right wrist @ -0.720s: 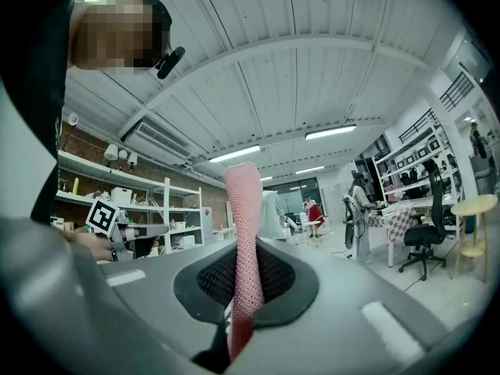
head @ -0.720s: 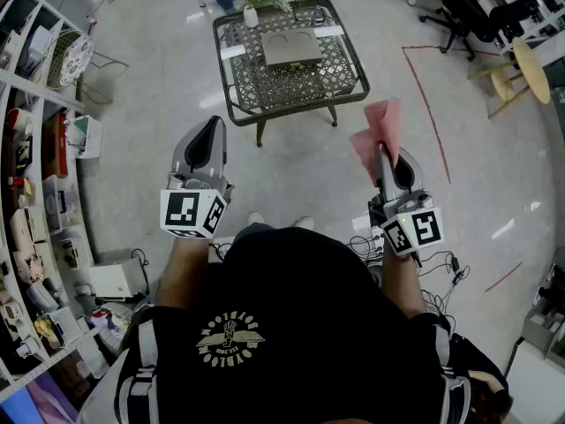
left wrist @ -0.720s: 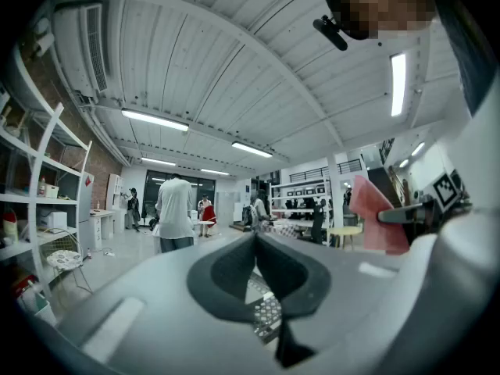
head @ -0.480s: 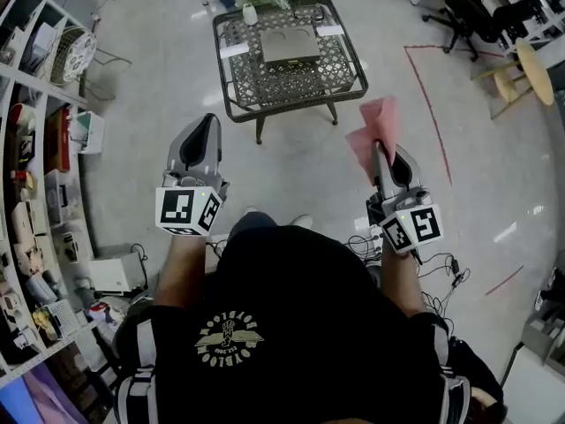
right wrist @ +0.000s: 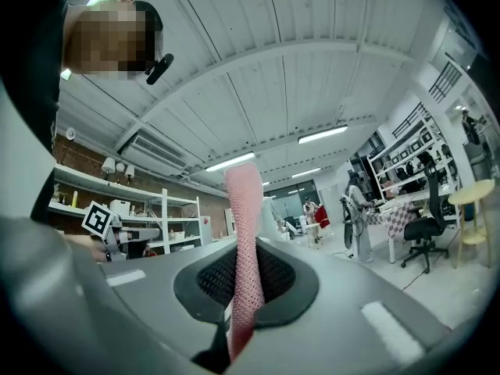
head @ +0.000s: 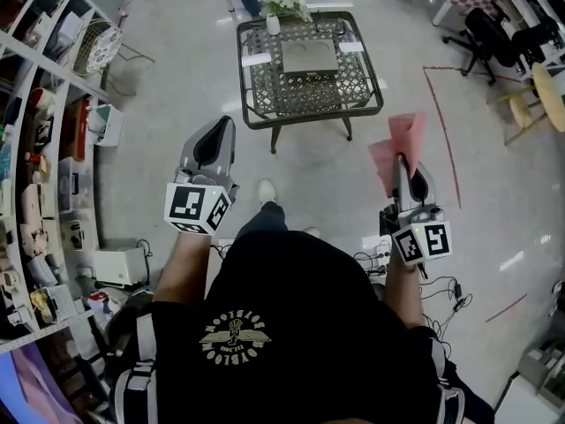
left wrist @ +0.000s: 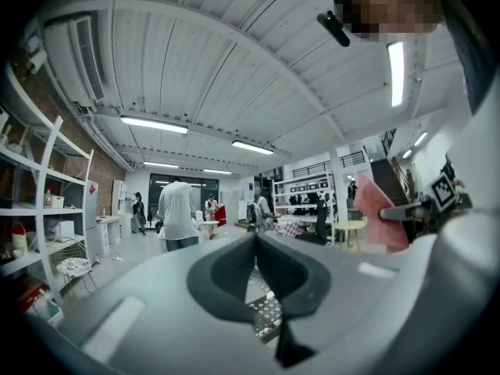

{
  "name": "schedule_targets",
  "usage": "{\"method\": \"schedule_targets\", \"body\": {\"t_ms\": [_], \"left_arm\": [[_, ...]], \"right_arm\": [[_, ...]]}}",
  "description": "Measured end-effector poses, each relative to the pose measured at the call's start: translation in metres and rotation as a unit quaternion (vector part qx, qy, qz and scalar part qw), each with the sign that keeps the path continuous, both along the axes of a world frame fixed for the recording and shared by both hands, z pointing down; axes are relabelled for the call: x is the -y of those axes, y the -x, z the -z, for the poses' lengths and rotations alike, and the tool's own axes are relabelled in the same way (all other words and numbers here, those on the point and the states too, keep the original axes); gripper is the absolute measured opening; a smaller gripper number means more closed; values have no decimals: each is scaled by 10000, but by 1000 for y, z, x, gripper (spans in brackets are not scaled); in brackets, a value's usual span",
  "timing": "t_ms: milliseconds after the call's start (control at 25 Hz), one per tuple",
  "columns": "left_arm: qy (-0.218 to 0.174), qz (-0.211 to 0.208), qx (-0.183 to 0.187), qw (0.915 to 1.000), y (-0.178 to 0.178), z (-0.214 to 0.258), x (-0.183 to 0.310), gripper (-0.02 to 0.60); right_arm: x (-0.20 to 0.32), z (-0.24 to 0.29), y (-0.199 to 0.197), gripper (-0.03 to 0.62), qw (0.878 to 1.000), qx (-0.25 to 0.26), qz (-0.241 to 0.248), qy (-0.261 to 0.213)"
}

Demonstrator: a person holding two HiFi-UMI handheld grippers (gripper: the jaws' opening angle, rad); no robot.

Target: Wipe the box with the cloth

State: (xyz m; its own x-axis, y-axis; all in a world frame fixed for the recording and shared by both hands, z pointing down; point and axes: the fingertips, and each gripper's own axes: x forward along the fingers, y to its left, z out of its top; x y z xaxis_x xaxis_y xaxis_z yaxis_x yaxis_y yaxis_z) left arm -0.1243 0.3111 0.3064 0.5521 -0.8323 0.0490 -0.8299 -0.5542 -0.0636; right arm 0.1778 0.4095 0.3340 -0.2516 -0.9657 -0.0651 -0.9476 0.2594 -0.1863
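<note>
- The box (head: 310, 56) lies on the counter (head: 305, 93), far centre.
- A vase (head: 274, 23) stands at the counter's far left corner.
- Shelves (head: 35, 175) line the left.

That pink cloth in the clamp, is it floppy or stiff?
Likely soft: the pink cloth is pinched thin in the right gripper. It stands upward unsupported, so perhaps slightly stiff. Its textured weave probably resists slipping.

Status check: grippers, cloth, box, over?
Left gripper shut, empty. Right gripper shut on pink mesh cloth. Flat grey box on dark lattice metal table ahead, untouched, beyond reach. Open floor between.
</note>
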Motion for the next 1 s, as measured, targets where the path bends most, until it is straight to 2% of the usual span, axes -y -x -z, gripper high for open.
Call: {"method": "schedule_targets", "body": {"t_ms": [400,640,1000], "left_arm": [[-14,-29,-35,10000,16,-7,40,0],[150,-57,-114,9998,18,-22,83,0],[282,-45,-167,9995,40,-30,168,0]], "right_arm": [[43,-4,23,17,9998,-143,78,101],[89,-9,31,17,9994,-177,148,254],[176,-14,54,17,9987,-192,229,423]]}}
